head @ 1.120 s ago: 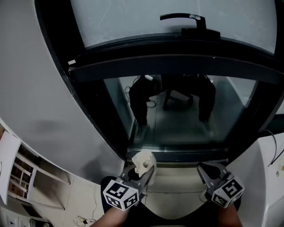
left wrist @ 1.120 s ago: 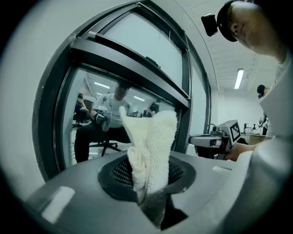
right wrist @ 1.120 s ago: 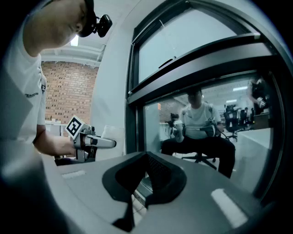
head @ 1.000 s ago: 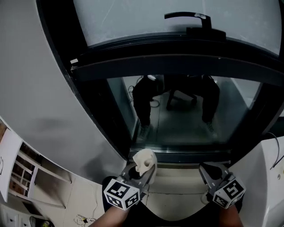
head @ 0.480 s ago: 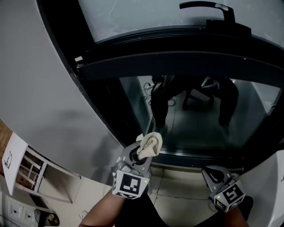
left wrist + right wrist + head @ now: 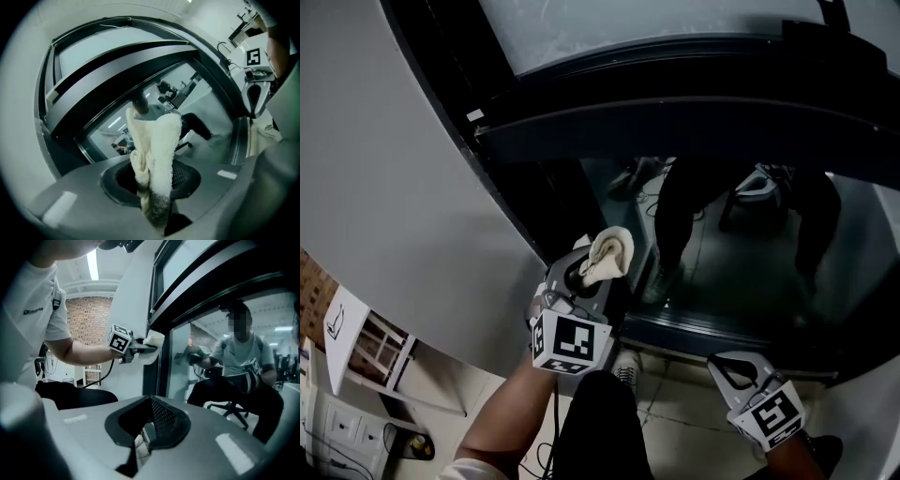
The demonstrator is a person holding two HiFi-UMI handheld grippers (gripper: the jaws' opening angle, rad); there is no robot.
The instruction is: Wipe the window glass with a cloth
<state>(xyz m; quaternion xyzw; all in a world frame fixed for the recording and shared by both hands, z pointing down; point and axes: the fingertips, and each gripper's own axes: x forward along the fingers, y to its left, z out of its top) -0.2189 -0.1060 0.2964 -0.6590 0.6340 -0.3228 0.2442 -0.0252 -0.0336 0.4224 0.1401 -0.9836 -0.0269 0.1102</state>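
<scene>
Seemingly wiping has barely begun: the left claw (image 6: 589, 272) grips a cream terry cloth (image 6: 609, 251) at the window glass's (image 6: 750, 272) left edge, while the right claw (image 6: 720, 364) hangs closed, empty, below it.

**Left claw lifts the cloth to the pane**

The left claw (image 6: 598, 269) has risen from low by the sill, and its cloth (image 6: 610, 251) now sits at the lower left corner of the window glass (image 6: 741, 272), just beside the dark frame (image 6: 553, 202). Whether the cloth touches the pane cannot be told. More of the forearm (image 6: 502, 412) behind it now shows. In the head view, the window has slid to the right.
</scene>
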